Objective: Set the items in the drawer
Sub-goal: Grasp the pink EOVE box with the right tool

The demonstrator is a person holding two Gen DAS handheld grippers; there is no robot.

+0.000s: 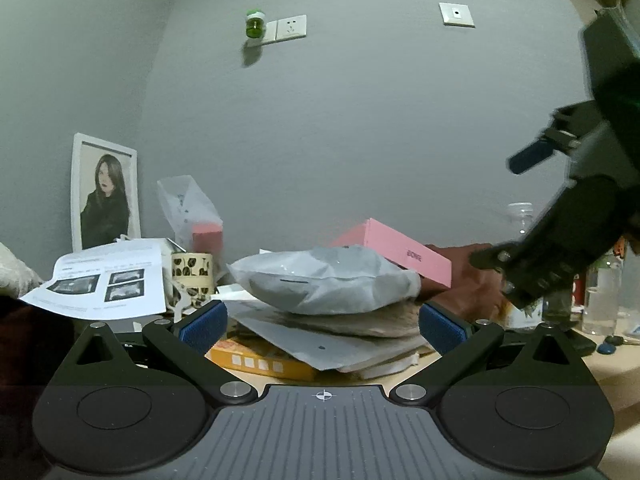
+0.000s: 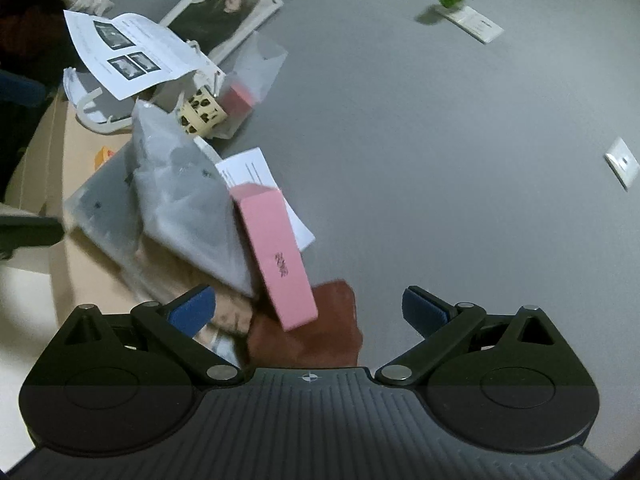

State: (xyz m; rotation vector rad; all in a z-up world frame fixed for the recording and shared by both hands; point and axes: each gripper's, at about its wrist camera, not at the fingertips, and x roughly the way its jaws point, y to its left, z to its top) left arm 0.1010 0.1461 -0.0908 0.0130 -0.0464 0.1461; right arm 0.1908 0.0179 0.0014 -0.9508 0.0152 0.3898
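While a white-framed portrait photograph [image 1: 105, 192] leans on the grey wall at far left, a printed paper sheet [image 1: 102, 282] and a cream leaf-patterned mug [image 1: 193, 272] sit right of it on the worktop [image 1: 612, 364]. Near centre, the left gripper [image 1: 322, 326] holds its fingers apart, empty, before a grey plastic mailer bag [image 1: 326, 282] topping a pile. A long pink cardboard box [image 1: 400, 250] leans just beyond. At right, the right gripper [image 2: 308, 310] hovers spread and empty.
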